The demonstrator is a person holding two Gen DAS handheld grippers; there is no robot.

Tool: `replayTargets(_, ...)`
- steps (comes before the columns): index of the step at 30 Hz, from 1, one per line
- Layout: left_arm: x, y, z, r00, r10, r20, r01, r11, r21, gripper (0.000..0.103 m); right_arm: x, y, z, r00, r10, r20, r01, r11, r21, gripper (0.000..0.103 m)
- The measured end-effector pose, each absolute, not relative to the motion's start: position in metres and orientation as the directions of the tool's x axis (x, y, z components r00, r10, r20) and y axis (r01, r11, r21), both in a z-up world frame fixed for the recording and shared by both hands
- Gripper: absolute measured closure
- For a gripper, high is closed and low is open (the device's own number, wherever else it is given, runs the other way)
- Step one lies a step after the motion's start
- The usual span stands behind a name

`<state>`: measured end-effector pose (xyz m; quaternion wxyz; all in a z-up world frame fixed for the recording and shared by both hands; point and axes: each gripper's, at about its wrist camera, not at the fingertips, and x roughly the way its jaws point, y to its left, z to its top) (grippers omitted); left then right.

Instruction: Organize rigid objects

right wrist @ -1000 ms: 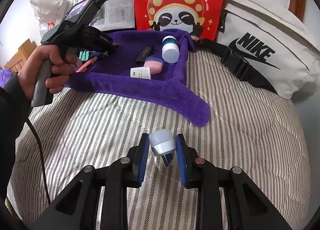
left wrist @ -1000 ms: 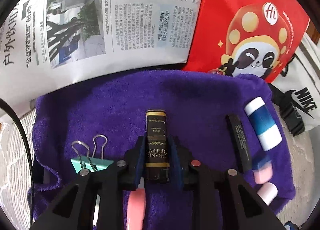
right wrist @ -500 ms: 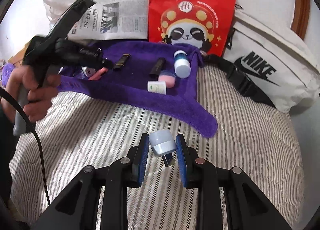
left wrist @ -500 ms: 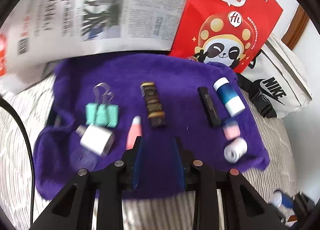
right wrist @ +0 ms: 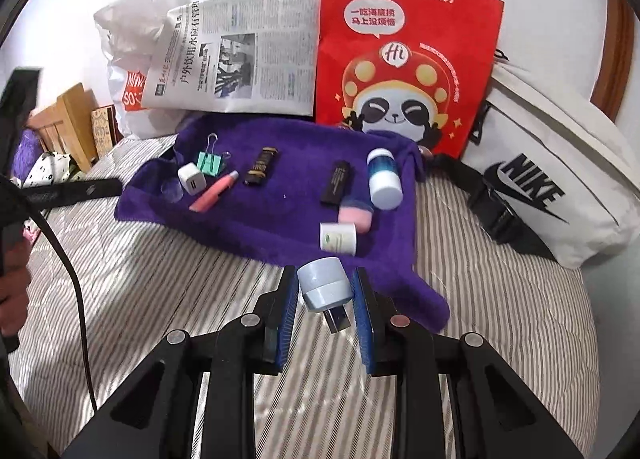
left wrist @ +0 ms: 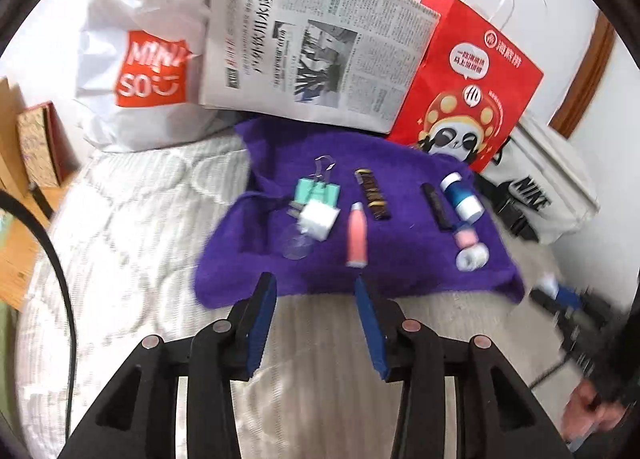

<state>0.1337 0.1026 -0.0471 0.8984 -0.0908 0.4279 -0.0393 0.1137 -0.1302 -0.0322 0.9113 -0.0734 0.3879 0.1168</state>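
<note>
A purple towel [left wrist: 400, 271] [right wrist: 280, 235] lies on the striped bed with several small items on it: a teal binder clip [left wrist: 318, 192], a white charger cube [left wrist: 318, 219], a pink tube [left wrist: 357, 237], a dark gold-lettered tube [left wrist: 373, 193] [right wrist: 261, 166], a black stick [left wrist: 437, 206], a blue-and-white bottle [left wrist: 461, 197] [right wrist: 383, 176], a pink jar [right wrist: 355, 216] and a white jar [right wrist: 338, 237]. My left gripper [left wrist: 316, 289] hangs over the towel's near edge, jaws opening, nothing between them. My right gripper [right wrist: 325, 288] is shut on a pale blue USB plug [right wrist: 325, 288] above the bed.
Behind the towel stand a newspaper [left wrist: 316, 51], a red panda paper bag [right wrist: 404, 59], a white plastic shopping bag [left wrist: 144, 59] and a white Nike pouch [right wrist: 552, 187]. Wooden furniture [right wrist: 60, 123] is at the far left. A hand [right wrist: 10, 283] and a black cable [right wrist: 68, 271] are left.
My left gripper let go of the dark gold-lettered tube, which now lies on the towel, and drew back toward the near edge. My right gripper rose slightly with the USB plug.
</note>
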Motion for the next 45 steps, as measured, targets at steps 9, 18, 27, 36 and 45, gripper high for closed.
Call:
replayTargets(9, 0.107, 0.118, -0.079, 0.602, -0.08, -0.794, -0.048, 0.99, -0.135, 0.063, 0.154, -0.11, -0.026, 0.682, 0.193, -0.705, -0.283, 0.959, -0.011, 0.076)
replayTargets(18, 0.094, 0.115, -0.102, 0.588, -0.055, -0.807, -0.024, 0.996, -0.086, 0.063, 0.213, -0.095, -0.055, 0.605, 0.203, -0.77, -0.25, 0.967, 0.058, 0.076)
replayTargets(27, 0.093, 0.113, -0.113, 0.592, -0.06, -0.804, -0.005, 0.997, -0.078, 0.055, 0.247, -0.078, -0.096, 0.521, 0.136, -0.843, -0.248, 0.969, 0.003, 0.076)
replayTargets(36, 0.091, 0.098, -0.117, 0.605, -0.024, -0.796, 0.031, 1.0, -0.007, 0.043, 0.246, -0.078, -0.106, 0.51, 0.13, -0.85, -0.25, 0.968, -0.001, 0.076)
replayTargets(45, 0.089, 0.094, -0.116, 0.592, -0.008, -0.806, 0.024, 1.0, 0.007, 0.033, 0.248, -0.085, -0.103, 0.486, 0.179, -0.856, -0.283, 0.958, 0.039, 0.059)
